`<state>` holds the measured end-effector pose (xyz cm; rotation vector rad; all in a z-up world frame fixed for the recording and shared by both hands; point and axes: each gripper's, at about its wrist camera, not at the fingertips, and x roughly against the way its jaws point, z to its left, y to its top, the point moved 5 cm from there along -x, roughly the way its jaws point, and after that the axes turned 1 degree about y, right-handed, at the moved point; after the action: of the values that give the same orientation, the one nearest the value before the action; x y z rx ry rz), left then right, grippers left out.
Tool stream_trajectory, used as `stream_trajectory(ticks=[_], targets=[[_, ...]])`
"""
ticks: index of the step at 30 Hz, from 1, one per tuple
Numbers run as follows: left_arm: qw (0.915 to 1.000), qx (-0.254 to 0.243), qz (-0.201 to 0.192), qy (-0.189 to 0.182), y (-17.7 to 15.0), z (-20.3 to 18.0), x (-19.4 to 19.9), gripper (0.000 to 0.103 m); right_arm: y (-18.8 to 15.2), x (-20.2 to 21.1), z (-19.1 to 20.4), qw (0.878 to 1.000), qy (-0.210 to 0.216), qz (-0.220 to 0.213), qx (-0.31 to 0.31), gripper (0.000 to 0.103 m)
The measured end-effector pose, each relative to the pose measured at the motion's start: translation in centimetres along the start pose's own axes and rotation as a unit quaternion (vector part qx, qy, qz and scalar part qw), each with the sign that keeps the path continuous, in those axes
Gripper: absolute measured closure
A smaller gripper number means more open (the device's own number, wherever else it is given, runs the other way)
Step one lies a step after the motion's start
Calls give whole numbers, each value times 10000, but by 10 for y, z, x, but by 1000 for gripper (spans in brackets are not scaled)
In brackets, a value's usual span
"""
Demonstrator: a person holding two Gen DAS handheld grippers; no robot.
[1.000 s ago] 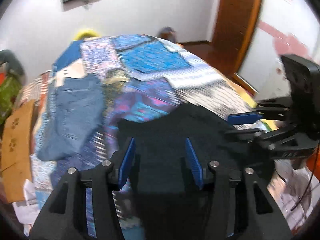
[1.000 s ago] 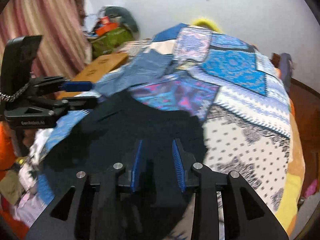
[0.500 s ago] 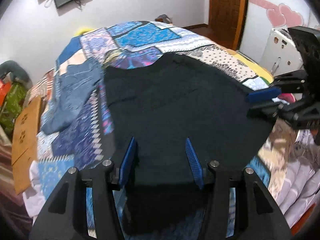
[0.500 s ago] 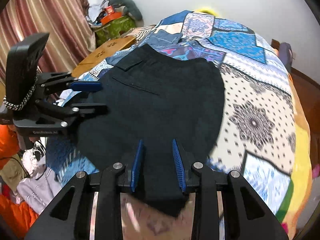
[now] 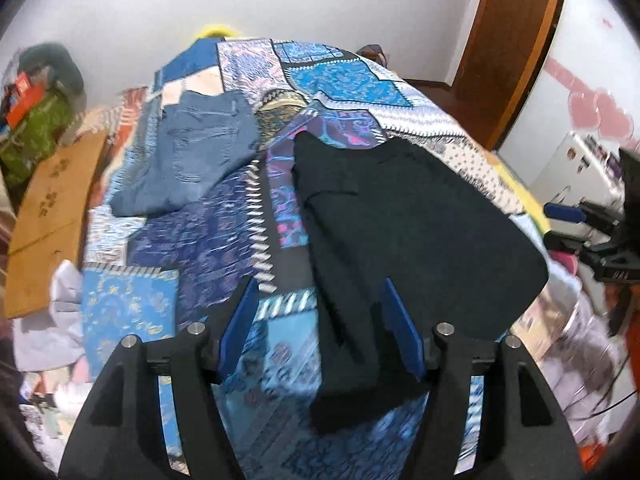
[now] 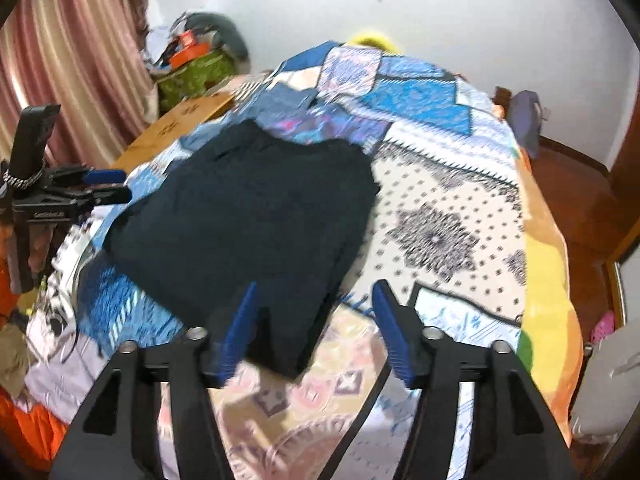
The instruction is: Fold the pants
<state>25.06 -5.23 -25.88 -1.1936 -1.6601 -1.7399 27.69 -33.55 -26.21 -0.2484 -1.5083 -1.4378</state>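
Dark pants (image 5: 400,220) lie folded and flat on the patchwork bedspread (image 5: 200,248). My left gripper (image 5: 320,328) hovers over their near left corner. Its jaws are opening, the cloth lies loose between the blue pads, and neither pad presses on it. In the right wrist view the same pants (image 6: 248,208) reach down to my right gripper (image 6: 316,326). Those jaws are opening too, with the near right corner lying slack between them. Each gripper shows in the other's view: the right gripper (image 5: 568,220) at the right edge, the left gripper (image 6: 104,188) at the left edge.
Folded blue jeans (image 5: 200,156) lie further back on the left of the bed. A brown board (image 5: 52,216) leans beside the bed's left side, with a green bag (image 5: 36,132) behind it. Loose clothes (image 5: 560,340) hang at the near edge. A wooden door (image 5: 516,40) stands at the right.
The dark pants went from bunched between the fingers to lying flat on the bed. Both grippers drew back toward the near edge, and both pairs of jaws spread wider, the right most.
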Motion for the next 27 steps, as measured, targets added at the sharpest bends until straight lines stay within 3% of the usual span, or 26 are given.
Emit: stream_trajectory(ticks=[3,8,14,18,22,24,25,27], targets=[[9995,108,227,-210,5,-3,-23,37,7,-9,-8,9997,40,-79,-214,37],[9945,435,716,-623,5,-3,-63,35,7,-47,-21,9962,358,273,-741,37],[9912,446,761,-988,16,-5,-80,29,5,-82,-28,9837,1075,633,-1298,35],[9840,659,901,-1391,28,-3,-94,27,15,-100,-24,9818,1297,722,-1186,27],[9746,949,1079,-1715,40,-1,-110,27,26,-113,-19,9791,1538,835,-1033,27],[9737,955,1136,-1727,47,-2,-116,27,30,-118,-18,9784,1572,884,-1006,33],[9743,933,1155,-1691,49,-2,-118,34,32,-119,-20,9784,1577,901,-984,35],[9782,788,1181,-1514,54,-5,-120,44,36,-120,-22,9783,1581,899,-987,52]])
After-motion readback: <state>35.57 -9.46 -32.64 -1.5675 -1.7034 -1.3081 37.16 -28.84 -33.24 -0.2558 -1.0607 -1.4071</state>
